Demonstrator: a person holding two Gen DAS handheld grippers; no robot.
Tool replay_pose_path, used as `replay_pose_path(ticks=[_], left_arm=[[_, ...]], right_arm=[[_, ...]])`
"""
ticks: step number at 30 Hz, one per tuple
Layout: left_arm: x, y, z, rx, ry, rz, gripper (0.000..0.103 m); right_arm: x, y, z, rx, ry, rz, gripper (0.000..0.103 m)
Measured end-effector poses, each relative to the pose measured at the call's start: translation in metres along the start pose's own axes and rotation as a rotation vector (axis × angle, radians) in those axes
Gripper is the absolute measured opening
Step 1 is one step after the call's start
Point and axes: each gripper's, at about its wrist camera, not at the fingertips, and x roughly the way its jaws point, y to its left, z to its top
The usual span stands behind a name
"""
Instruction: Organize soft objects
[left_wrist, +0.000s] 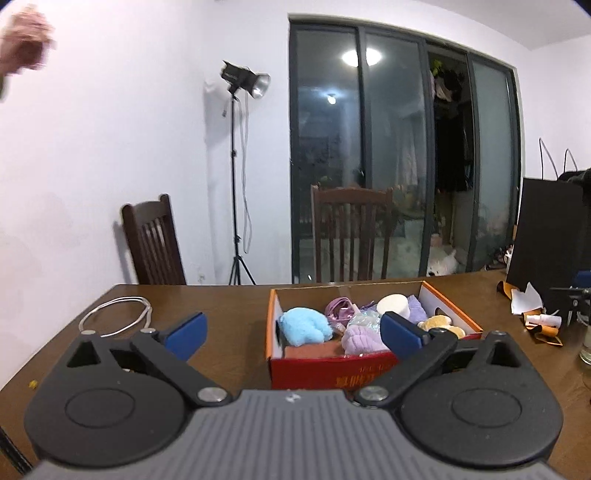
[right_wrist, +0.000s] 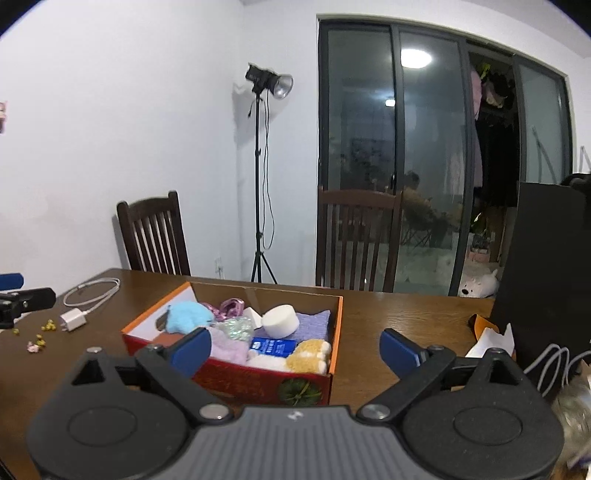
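Observation:
A red and orange cardboard box (left_wrist: 332, 373) stands on the brown table and also shows in the right wrist view (right_wrist: 236, 373). It holds soft items: a light blue plush (left_wrist: 304, 325) (right_wrist: 188, 314), a white sponge cylinder (left_wrist: 393, 305) (right_wrist: 280, 319), purple cloths (left_wrist: 360, 338) (right_wrist: 229, 349) and a yellow plush (left_wrist: 439, 323) (right_wrist: 308, 360). My left gripper (left_wrist: 293, 332) is open and empty, just in front of the box. My right gripper (right_wrist: 295, 349) is open and empty, in front of the box's right half.
A white cable (left_wrist: 114, 314) and charger (right_wrist: 74, 319) lie on the table's left. Small bits (right_wrist: 40, 334) lie near them. A black box (right_wrist: 546, 266), torn paper (left_wrist: 526, 301) and a glass (left_wrist: 585, 349) sit at the right. Two chairs (left_wrist: 155, 240) (left_wrist: 351, 236) stand behind.

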Motion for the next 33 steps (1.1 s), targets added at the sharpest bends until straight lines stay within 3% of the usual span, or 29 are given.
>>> replay_pose_path(ticks=[3,7,15,18,21,26,33], left_arm=[[-0.046,0.004,-0.022,0.002,-0.060,0.028,0.103],[-0.107,0.004,-0.054,0.006,-0.123,0.011,0.103],[-0.196,0.007,-0.113,-0.008,-0.152,-0.003,0.103],[-0.212,0.009,-0.132,-0.048,-0.124,0.068,0.103],[-0.219,0.008,-0.143,-0.027,-0.098,0.036,0.103],[-0.228,0.005,-0.148,-0.012,-0.108,0.047,0.103],[-0.228,-0.001,-0.148,-0.009,-0.114,0.037,0.103]], right_arm=[[-0.029,0.013,-0.020,-0.005,-0.044,-0.020,0.098],[-0.069,0.034,-0.055,-0.017,-0.112,-0.017,0.101],[-0.132,0.086,-0.118,-0.037,-0.111,0.070,0.102],[-0.155,0.101,-0.143,-0.039,-0.139,0.059,0.102],[-0.177,0.112,-0.162,-0.049,-0.154,0.028,0.102],[-0.209,0.119,-0.188,0.003,-0.137,0.038,0.102],[-0.212,0.117,-0.193,0.031,-0.128,0.068,0.103]])
